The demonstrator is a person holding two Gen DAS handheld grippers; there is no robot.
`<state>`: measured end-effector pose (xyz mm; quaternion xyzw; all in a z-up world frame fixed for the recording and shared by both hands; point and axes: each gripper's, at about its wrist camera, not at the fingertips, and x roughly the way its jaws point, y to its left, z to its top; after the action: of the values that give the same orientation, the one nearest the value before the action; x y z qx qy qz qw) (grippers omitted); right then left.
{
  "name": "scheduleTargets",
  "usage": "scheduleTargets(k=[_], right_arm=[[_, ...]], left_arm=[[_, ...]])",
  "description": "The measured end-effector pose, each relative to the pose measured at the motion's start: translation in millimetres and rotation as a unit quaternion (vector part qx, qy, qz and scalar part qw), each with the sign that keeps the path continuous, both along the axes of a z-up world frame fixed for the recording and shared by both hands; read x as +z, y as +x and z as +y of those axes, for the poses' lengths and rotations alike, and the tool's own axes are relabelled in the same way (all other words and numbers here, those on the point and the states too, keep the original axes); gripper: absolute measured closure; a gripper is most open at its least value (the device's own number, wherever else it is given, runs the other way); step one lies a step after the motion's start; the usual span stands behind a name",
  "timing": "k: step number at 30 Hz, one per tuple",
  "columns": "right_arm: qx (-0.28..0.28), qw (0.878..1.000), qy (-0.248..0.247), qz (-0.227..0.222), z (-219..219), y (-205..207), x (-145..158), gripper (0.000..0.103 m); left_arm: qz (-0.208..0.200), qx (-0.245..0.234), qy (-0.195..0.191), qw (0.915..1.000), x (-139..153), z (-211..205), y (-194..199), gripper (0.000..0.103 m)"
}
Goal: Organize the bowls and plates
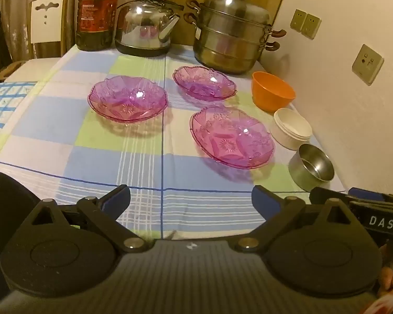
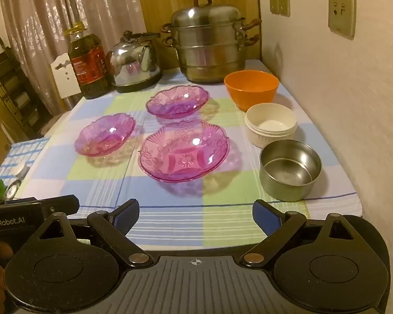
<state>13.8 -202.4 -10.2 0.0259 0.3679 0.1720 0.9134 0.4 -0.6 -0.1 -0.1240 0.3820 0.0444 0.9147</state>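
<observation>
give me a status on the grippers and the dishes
Left gripper and right gripper open, empty. Three purple plates apart; orange bowl, white bowl, steel bowl lined along wall. Nothing blocking.

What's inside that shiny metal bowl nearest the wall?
The steel bowl looks empty: only its bare, reflective bottom shows. Behind it stand the white bowl and the orange bowl. The near inner wall is hidden by its own rim.

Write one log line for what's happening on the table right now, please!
phase: start | left tool: open, empty | right tool: open, empty | three purple plates apart | orange bowl, white bowl, steel bowl in row by wall
</observation>
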Motion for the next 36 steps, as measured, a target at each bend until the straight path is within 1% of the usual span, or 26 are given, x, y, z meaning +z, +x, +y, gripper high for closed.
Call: scheduleTargets(k=[1,2,5,7,9,15,17,36], right_arm=[[0.000,1.000,0.000,0.000,0,0,0,0.010],[0.000,1.000,0.000,-0.001,-1,0,0,0.010],[0.004,1.000,-0.004,0.000,0,1,-1,0.010],[0.004,1.000,-0.009,-0.004,1,1,-1,0.010],[0.002,1.000,-0.003,-0.001,-4,3,-2,0.010],[0.004,1.000,-0.007,0.003,-3,10,-2,0.010],[0.002,1.000,-0.008,0.001,2,4,-5,0.010],[0.001,1.000,-0.009,-0.001,5,3,-5,0.010]], left_arm=[[-0.002,-0.002,0.001,1.0000,0,-1,0,0.005],[-0.006,0.004,-0.013,0.9999,-3,3,-4,0.005],[-0.002,0.004,-0.014,0.9999,1,2,-1,0.007],[0.001,0.001,-0.010,1.0000,-1,3,-2,0.007],[0.000,0.003,-0.006,1.0000,-2,0,-3,0.007],[0.006,0.003,-0.008,0.9999,-3,1,0,0.008],[0.007,0.003,-0.005,1.0000,-3,1,0,0.009],[0.005,0.001,-0.001,1.0000,-3,-1,0,0.009]])
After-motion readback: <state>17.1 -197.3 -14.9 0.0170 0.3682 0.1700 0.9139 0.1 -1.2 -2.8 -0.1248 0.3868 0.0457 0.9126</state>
